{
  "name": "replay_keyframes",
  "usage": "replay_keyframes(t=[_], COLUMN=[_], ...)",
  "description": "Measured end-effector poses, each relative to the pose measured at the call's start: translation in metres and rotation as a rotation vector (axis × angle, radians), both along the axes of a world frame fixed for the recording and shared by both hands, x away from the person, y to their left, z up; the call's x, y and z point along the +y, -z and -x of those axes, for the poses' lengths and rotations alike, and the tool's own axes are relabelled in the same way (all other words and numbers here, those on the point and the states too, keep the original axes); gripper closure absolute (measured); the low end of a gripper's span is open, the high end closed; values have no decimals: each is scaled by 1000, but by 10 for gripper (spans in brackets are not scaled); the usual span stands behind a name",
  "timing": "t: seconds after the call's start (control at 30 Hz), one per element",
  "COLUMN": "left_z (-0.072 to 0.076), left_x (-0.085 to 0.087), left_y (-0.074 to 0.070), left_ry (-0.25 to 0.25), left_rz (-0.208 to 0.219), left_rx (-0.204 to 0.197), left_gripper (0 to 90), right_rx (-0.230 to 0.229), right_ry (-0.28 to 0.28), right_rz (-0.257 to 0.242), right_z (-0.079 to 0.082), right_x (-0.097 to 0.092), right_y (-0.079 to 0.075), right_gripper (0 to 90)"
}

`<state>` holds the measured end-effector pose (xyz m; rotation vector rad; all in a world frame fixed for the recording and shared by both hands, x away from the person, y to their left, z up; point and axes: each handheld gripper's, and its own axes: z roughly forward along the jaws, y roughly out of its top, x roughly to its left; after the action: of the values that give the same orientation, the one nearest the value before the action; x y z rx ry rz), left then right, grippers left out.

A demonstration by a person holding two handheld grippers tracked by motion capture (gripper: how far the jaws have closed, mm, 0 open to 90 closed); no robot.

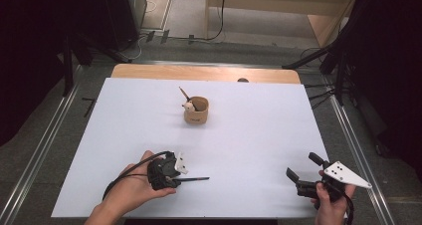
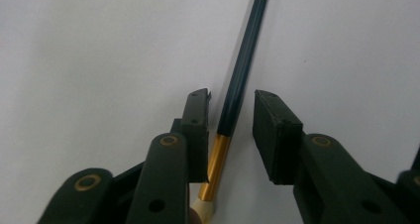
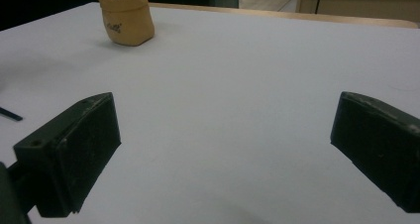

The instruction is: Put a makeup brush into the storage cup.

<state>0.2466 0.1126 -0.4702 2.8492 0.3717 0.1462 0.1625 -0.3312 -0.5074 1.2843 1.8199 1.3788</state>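
A dark blue-green pencil (image 2: 241,70) lies flat on the white table sheet (image 1: 259,135) near the person's edge, with its gold ferrule (image 2: 216,164) and pale eraser end toward the left gripper (image 1: 175,177) and its shaft pointing right, seen in the high view. The left gripper's jaws straddle the pencil at the join of ferrule and painted shaft. One pad sits just beside or against the shaft, the other stands off with white sheet visible between, so the jaws are narrowed around the pencil but not yet clamped on it. The right gripper (image 1: 298,177) rests near the table's right corner, well apart from the pencil, jaws wide apart and empty.

A tan pen cup (image 1: 196,110) stands mid-table and holds another pencil and a small pale figure.

Handling, by judgement: the pencil is light, stiff and slender, with a smooth lacquered surface that can roll or pivot between flat pads. A grip across the shaft just ahead of the ferrule is workable, but the long free end will droop or swing. A hold nearer mid-length would balance it better. The point is the fragile part.
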Motion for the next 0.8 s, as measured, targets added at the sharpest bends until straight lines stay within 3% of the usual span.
replay_keyframes(t=[0.3,0.43,0.8], left_z=[-3,-4,-5], left_x=[-4,-3,10], left_y=[1,1,-3], left_ry=[38,34,-21], left_rz=[-26,-19,114], left_rx=[45,56,27], left_gripper=[838,843,844], right_rx=[7,10,12], right_ry=[0,1,-6], right_rz=[-3,-1,2], right_z=[-1,-1,-2], right_x=[0,1,5], right_y=[1,1,1], right_gripper=[0,0,0])
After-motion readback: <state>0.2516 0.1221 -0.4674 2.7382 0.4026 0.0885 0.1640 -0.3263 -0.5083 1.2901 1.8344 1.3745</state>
